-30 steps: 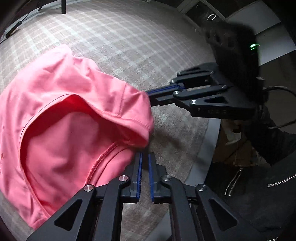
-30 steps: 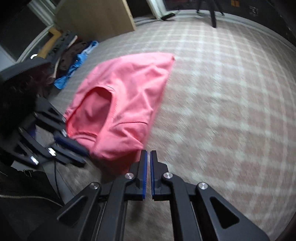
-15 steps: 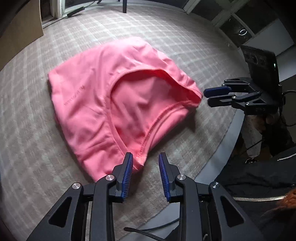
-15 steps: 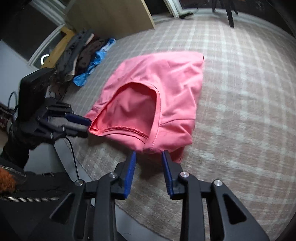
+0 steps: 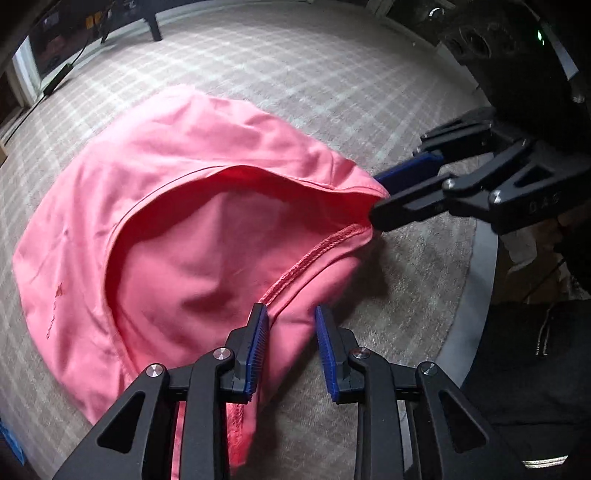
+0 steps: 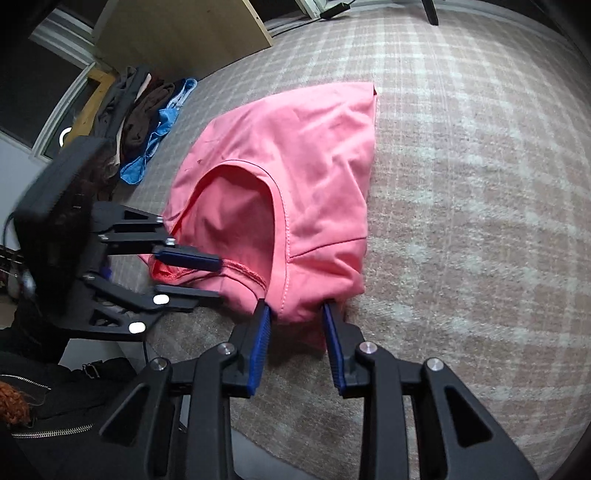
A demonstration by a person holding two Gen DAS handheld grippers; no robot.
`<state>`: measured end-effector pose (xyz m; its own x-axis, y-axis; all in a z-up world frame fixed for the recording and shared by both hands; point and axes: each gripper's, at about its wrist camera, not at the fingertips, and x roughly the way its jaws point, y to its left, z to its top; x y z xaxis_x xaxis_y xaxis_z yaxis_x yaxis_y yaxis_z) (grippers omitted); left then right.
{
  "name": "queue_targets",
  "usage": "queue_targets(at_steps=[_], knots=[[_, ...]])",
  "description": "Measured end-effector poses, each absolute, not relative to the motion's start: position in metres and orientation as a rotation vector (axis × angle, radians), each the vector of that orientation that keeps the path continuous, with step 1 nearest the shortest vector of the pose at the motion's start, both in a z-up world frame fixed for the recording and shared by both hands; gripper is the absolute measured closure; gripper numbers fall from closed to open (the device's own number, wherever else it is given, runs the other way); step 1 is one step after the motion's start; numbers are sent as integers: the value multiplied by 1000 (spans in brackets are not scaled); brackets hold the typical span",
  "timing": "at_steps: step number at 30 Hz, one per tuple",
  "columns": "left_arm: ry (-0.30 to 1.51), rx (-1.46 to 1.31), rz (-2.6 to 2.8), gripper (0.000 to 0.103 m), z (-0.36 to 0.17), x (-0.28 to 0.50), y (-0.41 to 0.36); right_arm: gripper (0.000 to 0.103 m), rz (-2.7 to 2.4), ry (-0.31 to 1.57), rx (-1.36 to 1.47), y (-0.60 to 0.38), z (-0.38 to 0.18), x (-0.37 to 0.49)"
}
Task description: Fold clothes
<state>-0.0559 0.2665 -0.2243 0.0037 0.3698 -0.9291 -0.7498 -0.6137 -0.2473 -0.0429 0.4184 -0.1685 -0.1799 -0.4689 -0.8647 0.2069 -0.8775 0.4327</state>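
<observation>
A pink garment (image 5: 177, 221) lies on the checked cloth surface (image 5: 295, 74), its opening facing me; it also shows in the right wrist view (image 6: 314, 177). My left gripper (image 5: 290, 325) is open, its fingers straddling the near hem edge with the stitched seam. My right gripper (image 6: 297, 317) is open, its fingers either side of the garment's near corner. In the left wrist view the right gripper (image 5: 384, 199) sits at the garment's right corner. In the right wrist view the left gripper (image 6: 218, 277) sits at the garment's left corner.
A pile of dark and blue clothes (image 6: 147, 122) lies at the far left by a wooden board (image 6: 184, 33). The surface's rounded grey edge (image 5: 476, 295) runs on the right. The person's dark zipped jacket (image 5: 535, 350) is close behind the grippers.
Both grippers moved forward onto the garment's near edge from further back. Their jaws stay open, now straddling the cloth. One second ago both were shut.
</observation>
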Motion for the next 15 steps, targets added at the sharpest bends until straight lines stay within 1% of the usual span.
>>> queue_targets(at_steps=[4, 6, 7, 12, 13, 15], knots=[[416, -1424, 1730, 78, -214, -53, 263, 75, -2105, -322, 1657, 418, -168, -48], [444, -1443, 1729, 84, -221, -56, 265, 75, -2106, -322, 1657, 418, -167, -50], [469, -1454, 1726, 91, -225, -57, 267, 75, -2106, -319, 1658, 418, -167, -50], [619, -1412, 1735, 91, -228, -55, 277, 75, -2099, -306, 1663, 416, -165, -50], [646, -1402, 1741, 88, -228, -53, 279, 75, -2096, -306, 1665, 415, -166, -49], [685, -1381, 1745, 88, -229, -52, 283, 75, -2089, -307, 1674, 415, -168, -49]])
